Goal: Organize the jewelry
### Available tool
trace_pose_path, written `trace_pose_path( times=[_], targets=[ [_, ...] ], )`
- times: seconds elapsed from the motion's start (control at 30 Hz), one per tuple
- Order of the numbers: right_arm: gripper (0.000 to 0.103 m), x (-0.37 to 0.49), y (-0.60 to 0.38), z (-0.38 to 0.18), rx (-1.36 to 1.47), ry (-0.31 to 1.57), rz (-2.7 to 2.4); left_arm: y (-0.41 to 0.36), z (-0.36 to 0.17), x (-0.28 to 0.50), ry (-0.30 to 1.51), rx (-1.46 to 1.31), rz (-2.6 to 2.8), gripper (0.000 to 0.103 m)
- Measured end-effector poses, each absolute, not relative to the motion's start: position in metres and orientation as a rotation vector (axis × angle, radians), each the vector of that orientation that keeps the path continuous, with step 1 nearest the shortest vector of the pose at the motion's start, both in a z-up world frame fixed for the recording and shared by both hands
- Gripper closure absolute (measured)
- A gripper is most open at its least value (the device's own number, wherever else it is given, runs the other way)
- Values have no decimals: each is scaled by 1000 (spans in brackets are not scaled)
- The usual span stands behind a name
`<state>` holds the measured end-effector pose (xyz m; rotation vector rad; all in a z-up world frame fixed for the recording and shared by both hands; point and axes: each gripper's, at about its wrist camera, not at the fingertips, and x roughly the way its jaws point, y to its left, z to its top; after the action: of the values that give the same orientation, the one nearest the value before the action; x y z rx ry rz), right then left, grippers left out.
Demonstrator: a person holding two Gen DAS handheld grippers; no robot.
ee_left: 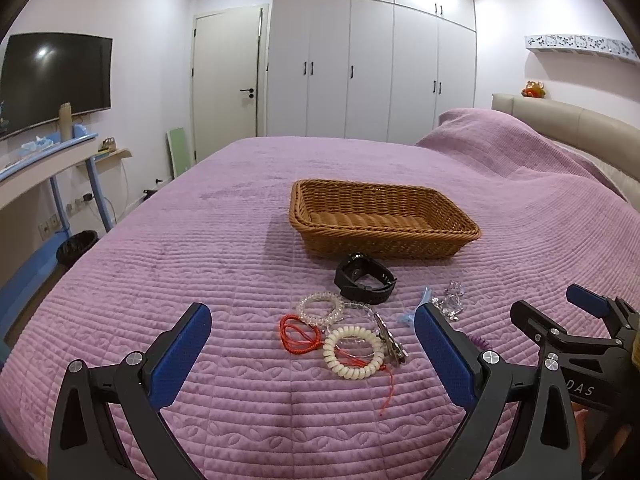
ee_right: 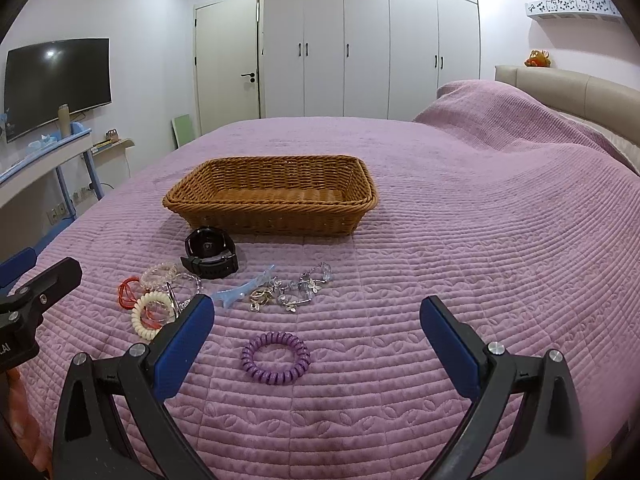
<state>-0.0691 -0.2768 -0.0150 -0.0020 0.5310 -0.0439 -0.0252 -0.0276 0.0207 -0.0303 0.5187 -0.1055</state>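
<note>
A brown wicker basket [ee_left: 384, 220] [ee_right: 272, 196] stands empty on the purple bedspread. In front of it lie a black watch [ee_left: 366, 282] [ee_right: 210, 254], a clear bead bracelet [ee_left: 322, 307], a red cord [ee_left: 298, 334] [ee_right: 127, 290], a cream coil hair tie [ee_left: 352, 351] [ee_right: 150, 314], a blue clip [ee_right: 240, 294], crystal jewelry [ee_right: 304, 286] [ee_left: 454, 300] and a purple coil hair tie [ee_right: 276, 358]. My left gripper [ee_left: 312, 356] is open, low over the cream coil. My right gripper [ee_right: 316, 344] is open, around the purple coil, above it.
The bed's left edge drops to a floor with a blue-legged desk [ee_left: 60, 152], a black bin [ee_left: 76, 246] and a wall TV [ee_left: 56, 76]. A raised pillow mound [ee_right: 520, 120] and headboard lie at the right. White wardrobes [ee_left: 368, 68] stand behind.
</note>
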Motion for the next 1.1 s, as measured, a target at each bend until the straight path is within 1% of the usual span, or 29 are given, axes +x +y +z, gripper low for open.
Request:
trace_pose_path(
  times=[0.4, 0.9, 1.1],
  targets=[
    [0, -70, -276, -14, 8, 555, -39, -22, 17, -23, 532, -50, -103, 2],
    [0, -71, -273, -14, -11, 527, -41, -19, 14, -21, 539, -61, -99, 2],
    [0, -70, -273, -18, -28, 538, -42, -7, 6, -14, 582, -61, -106, 2]
  ],
)
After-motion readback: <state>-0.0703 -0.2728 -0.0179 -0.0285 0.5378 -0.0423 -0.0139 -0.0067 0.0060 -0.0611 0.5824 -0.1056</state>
